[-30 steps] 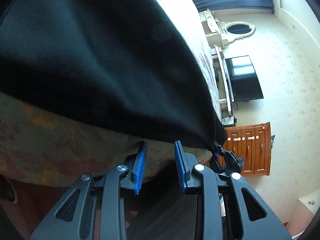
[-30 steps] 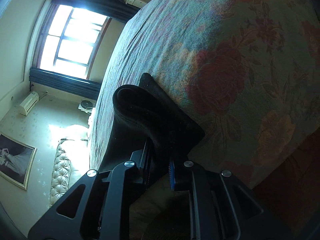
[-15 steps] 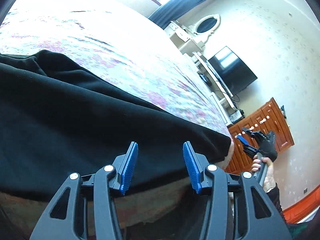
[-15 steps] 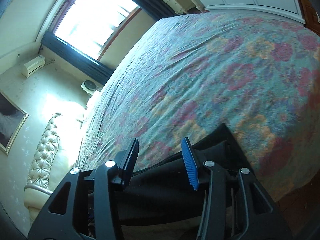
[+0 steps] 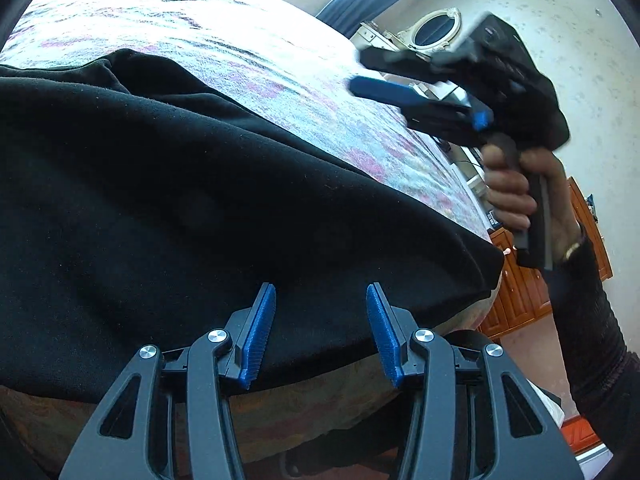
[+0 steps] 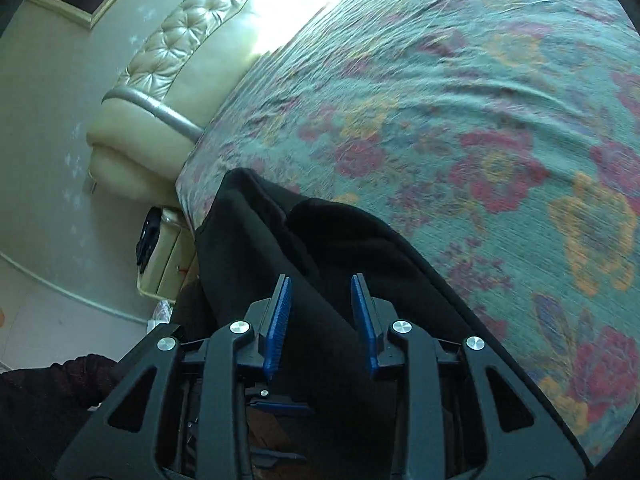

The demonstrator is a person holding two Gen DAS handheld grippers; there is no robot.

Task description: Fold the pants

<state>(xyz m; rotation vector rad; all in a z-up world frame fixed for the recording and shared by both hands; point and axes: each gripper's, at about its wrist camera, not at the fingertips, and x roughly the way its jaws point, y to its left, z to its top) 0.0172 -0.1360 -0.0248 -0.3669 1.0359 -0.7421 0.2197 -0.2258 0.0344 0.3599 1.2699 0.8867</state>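
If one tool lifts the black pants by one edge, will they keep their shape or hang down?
The black pants will probably hang limp: the cloth already drapes over the edge of the floral bedspread in soft rolls. They look thick and matte, so the ribbed blue pads should hardly slip. The unheld part would likely drag, since much cloth lies spread.

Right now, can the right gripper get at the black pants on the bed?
Probably yes: the right gripper hangs over the black pants on the floral bedspread, jaws closing, not pressing the cloth, nothing between.

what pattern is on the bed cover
A floral print, red and orange flowers on blue-green, on the bed cover; clearest in the right wrist view.
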